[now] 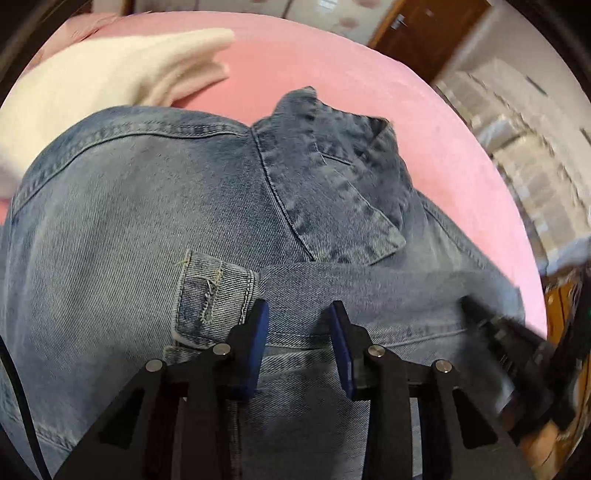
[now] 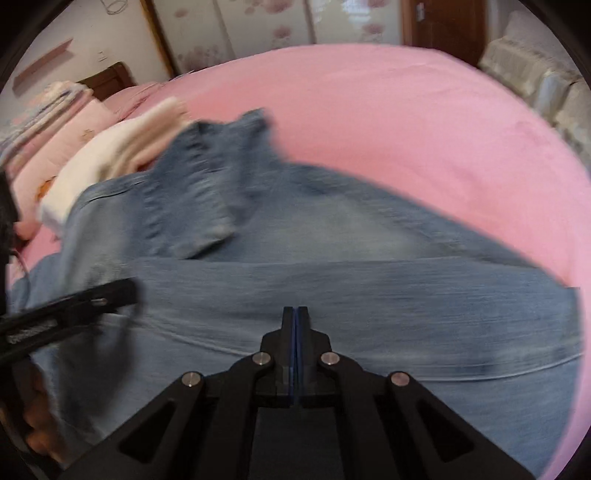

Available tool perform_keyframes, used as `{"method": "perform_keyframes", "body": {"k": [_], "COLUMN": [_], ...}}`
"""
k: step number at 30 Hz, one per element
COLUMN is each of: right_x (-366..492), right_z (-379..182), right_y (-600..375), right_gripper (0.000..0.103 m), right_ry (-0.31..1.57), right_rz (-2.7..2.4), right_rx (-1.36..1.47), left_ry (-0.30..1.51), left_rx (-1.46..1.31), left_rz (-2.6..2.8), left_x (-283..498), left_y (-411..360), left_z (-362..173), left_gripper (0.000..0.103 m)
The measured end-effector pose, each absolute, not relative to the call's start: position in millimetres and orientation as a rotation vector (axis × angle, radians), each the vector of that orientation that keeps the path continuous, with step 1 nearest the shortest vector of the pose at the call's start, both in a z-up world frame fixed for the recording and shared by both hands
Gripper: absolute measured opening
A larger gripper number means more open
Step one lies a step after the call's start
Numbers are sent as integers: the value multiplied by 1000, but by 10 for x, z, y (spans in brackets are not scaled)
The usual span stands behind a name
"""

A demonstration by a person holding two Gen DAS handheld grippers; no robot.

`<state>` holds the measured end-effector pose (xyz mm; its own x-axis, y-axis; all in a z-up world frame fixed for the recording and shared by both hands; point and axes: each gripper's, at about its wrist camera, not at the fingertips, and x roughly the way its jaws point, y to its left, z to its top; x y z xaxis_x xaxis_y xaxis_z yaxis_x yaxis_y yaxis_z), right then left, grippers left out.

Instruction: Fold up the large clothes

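Note:
A blue denim jacket lies spread on the pink bed, collar toward the far side. One sleeve is folded across the body, its cuff just ahead of my left gripper. The left gripper is open and hovers over the sleeve, holding nothing. In the right wrist view the jacket fills the lower half, blurred. My right gripper has its jaws pressed together above the folded sleeve; no cloth shows between them. The right gripper also shows in the left wrist view.
A folded cream garment lies on the bed at the far left, touching the jacket's shoulder. Pink pillows sit at the left. The bed's edge runs to the right, with a pale sofa and a wooden door beyond.

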<state>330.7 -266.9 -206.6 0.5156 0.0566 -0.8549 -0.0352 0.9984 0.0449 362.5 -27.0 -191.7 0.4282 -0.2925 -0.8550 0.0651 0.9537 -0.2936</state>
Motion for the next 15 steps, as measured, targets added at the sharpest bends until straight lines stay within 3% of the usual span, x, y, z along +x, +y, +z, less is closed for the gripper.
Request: {"method": "perform_keyframes", "body": {"k": [3,7,15], "right_x": [3220,3047,2759], "right_z": [-2087,-2043,-1780], "right_y": [-3251,-3805,-3676], "right_gripper": [0,0,5], "right_ry": [1026,1022,1014], "right_rz": [-123,-119,-160], "right_rx": [9,209,223], "left_ry": [1111,1106,1084], "left_rx": [-196,-153,-151], "left_rz": [-235,-213,-187], "left_x": [3637,3605,3389], "left_y": [-306,-399,-486], "left_z": [-1916,-1889,-1617], "left_gripper": [33,33,33]}}
